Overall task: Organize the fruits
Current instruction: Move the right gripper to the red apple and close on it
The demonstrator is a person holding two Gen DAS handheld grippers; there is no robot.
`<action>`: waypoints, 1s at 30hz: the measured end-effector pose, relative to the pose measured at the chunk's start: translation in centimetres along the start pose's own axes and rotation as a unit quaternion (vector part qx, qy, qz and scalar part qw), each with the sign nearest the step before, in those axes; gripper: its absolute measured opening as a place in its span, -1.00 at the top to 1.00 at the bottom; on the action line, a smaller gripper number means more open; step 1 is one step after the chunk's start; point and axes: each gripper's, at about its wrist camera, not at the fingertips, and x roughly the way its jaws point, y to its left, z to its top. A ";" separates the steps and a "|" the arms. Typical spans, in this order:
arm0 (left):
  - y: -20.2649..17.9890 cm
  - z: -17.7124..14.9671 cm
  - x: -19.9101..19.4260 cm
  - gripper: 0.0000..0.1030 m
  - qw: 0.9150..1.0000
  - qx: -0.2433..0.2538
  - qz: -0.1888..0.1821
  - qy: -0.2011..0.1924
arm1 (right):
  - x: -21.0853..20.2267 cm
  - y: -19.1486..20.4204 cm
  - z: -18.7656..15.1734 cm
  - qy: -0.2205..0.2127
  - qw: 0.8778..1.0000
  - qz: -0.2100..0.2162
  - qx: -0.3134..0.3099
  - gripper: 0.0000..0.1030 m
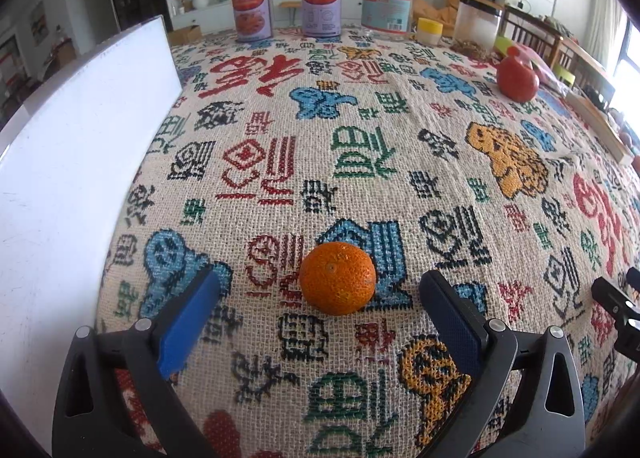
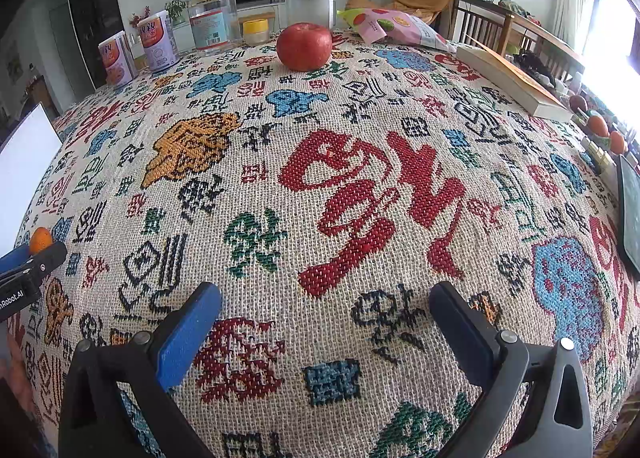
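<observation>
A coarse woven tablecloth [image 1: 360, 145], crowded with stitched characters, covers the whole table. Along its far edge stand two paper-labelled cans [image 1: 251, 7], and nearer lies one smooth red apple [image 2: 304, 45]. One pebbly round orange [image 1: 337, 278] sits on the cloth between the spread blue pads of the left gripper [image 1: 320, 290], untouched. The right gripper [image 2: 325, 306] gapes empty.

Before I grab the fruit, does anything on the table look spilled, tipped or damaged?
Nothing stands out. The orange and apple sit intact on the cloth, and the cans and jar behind stand upright.
</observation>
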 end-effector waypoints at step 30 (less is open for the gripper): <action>0.0 0.0 0.0 -0.97 1.000 0.000 0.000 0.000 | 15.3 1.6 24.1 0.017 0.998 0.061 -0.007 -0.30</action>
